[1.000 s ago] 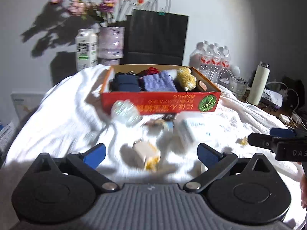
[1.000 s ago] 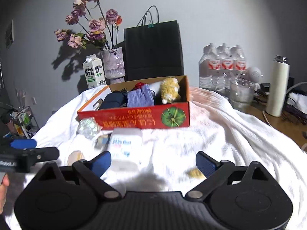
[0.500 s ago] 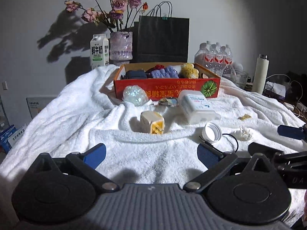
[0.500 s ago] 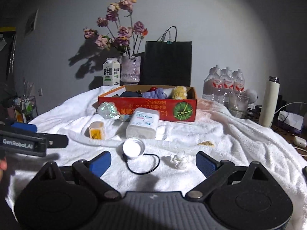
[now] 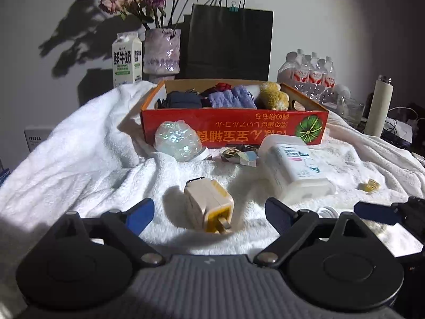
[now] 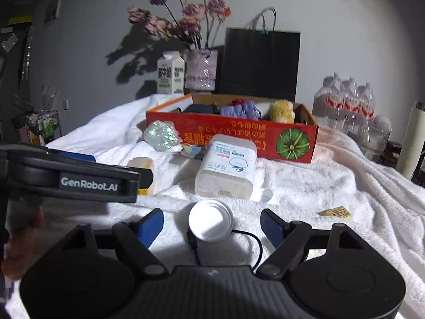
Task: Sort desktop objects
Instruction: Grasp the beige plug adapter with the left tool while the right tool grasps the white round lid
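Note:
A cream and yellow charger plug lies on the white towel between the blue fingers of my left gripper. Its jaws are closing and the pads stand clear of the plug. In the right wrist view a white round cap with a black cord sits between the fingers of my right gripper. Those jaws are closing too, without touching the cap. Farther back are a white plastic tub, an iridescent crumpled wrap and the red cardboard box holding cloth items and a yellow plush.
Small wrappers and a yellow scrap lie on the towel. Behind the box stand a milk carton, a flower vase and a black paper bag. Water bottles, a glass and a white flask stand right.
Both grippers have moved forward and down. The plug now lies between the left fingers and the cap between the right ones. Both pairs of jaws have narrowed.

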`<control>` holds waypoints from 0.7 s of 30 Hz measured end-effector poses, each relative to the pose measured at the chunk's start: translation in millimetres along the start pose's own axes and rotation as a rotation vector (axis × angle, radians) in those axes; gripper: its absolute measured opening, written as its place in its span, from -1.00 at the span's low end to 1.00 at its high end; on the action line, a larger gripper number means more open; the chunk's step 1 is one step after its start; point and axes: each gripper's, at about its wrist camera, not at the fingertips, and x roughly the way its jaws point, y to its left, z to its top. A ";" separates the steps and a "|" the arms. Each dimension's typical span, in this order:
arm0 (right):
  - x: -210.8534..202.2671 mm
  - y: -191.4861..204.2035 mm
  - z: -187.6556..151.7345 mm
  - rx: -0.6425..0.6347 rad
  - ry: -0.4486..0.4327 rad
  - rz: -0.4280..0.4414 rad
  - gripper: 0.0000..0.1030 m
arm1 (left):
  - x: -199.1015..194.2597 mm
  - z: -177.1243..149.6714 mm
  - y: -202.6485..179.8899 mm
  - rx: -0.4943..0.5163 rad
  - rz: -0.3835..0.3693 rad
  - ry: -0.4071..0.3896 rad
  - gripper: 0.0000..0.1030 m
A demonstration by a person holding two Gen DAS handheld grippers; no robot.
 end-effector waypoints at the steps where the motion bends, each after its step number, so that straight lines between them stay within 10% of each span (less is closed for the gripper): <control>1: 6.2 -1.9 1.0 0.009 0.026 0.006 0.32 | 6.8 1.4 1.4 -0.010 -0.003 0.013 0.72; 5: 17.0 -7.1 0.7 0.038 0.064 0.019 0.00 | 19.4 1.9 4.0 -0.041 -0.033 0.040 0.42; 7: 16.1 -8.4 0.7 0.044 0.061 0.025 -0.21 | 22.2 0.6 3.0 -0.034 -0.029 0.048 -0.16; 21: -42.1 -12.4 10.6 0.065 -0.088 -0.007 -0.24 | -58.6 0.3 -6.9 0.007 -0.040 -0.088 -0.38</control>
